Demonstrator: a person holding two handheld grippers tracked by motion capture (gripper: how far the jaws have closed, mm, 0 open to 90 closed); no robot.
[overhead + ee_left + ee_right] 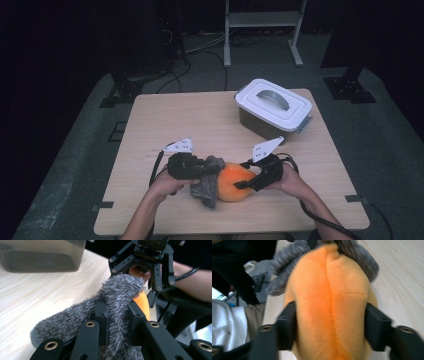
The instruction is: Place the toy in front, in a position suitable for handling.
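Left tongs (117, 315) clamped on grey fuzzy cloth (120, 290), right tongs (329, 325) gripping orange plush toy (329, 302), low over tabletop (165, 120)

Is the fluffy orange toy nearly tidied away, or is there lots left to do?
Only the grabbing looks done. The left tool is pinched shut on the shaggy grey fabric part, and the right tool hugs the soft orange plush body over the wooden table. If it belongs in the lidded grey plastic box, that box is shut, so nearly everything remains.
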